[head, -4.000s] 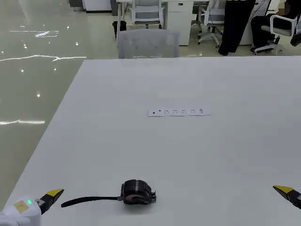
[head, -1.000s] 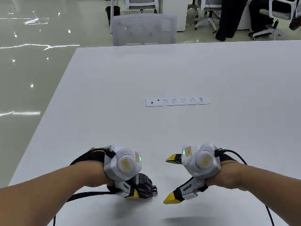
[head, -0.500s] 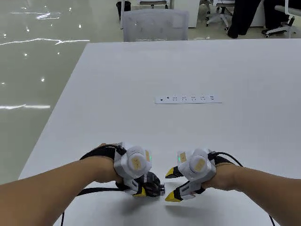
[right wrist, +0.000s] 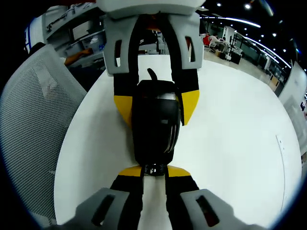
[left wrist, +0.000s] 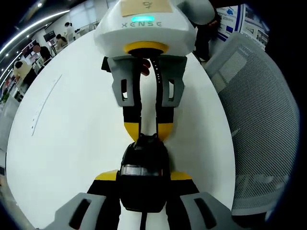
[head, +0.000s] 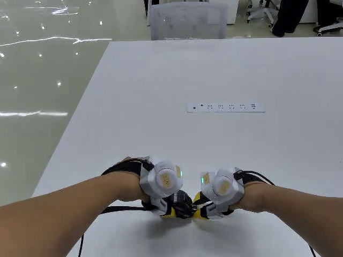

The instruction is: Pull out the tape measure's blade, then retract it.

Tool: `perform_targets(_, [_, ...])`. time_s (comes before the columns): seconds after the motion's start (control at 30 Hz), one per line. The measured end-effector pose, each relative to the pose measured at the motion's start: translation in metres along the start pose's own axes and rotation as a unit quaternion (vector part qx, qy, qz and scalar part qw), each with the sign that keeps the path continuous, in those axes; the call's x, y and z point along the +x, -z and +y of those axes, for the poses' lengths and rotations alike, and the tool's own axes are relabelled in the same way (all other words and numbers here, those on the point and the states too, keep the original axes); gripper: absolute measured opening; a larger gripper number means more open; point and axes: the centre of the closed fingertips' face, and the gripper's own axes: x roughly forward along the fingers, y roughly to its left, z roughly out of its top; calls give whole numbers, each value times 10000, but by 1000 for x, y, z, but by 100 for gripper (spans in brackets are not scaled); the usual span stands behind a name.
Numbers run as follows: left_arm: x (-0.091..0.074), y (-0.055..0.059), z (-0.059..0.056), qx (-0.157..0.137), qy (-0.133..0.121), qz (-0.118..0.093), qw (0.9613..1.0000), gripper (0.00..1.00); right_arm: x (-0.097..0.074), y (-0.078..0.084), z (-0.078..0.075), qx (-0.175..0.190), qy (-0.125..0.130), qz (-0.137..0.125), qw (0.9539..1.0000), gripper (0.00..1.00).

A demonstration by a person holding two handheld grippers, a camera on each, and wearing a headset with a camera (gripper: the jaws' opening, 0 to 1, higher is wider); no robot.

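Tape measure (head: pixel 181 206): sat on the near part of the bench (head: pixel 161 80), case held between the two hand-held grippers; black strap (head: pixel 115 210) trailed off to the left.
Left hand-held gripper (head: pixel 170 213): clamped across the case, one yellow tip on each flank, as seen in the left gripper view (left wrist: pixel 144 175); same hold as half a second before.
Right hand-held gripper (head: pixel 199 212): had been spread wide and just short of the case half a second before; now brought right up to it, jaws drawn nearly together on the blade tip (right wrist: pixel 153 168) at the case's mouth.
Change: gap between the two closed; right jaws went from apart to pinched.
Blade: none drawn out yet; no length seen between case and right jaws.
Meaning for task: both grasps judged set, case anchored on the left, tip held on the right; pull-out judged ready to start by drawing right away from left.
Risk: small tip, could slip from the jaws; firmness of that pinch could not be told from the views.
Surroundings: power strip (head: pixel 225 107) lay well apart, farther up the bench.
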Motion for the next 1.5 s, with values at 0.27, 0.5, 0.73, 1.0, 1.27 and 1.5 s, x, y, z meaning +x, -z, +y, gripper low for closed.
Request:
perform_targets(0.27, [0,0,0,-13,-49,-16,10000,33,2,1,-2,193,-25,72,9998,16])
perform_targets(0.5, [-1,1,0,-62,-53,20,10000,33,-1,1,-2,326,23,-45,9995,12])
perform_targets(0.73, [-1,1,-1,22,-10,26,10000,33,-4,3,2,388,15,8,9992,12])
perform_targets(1.0, [-1,1,-1,-13,-29,41,10000,33,-9,9,0,388,72,93,9992,12])
perform_targets(1.27, [-1,1,0,-15,-48,56,10000,33,-12,12,-1,386,98,93,9992,12])
perform_targets(1.5, [-2,2,0,-29,-64,66,10000,33,-15,16,-2,404,112,111,9991,12])
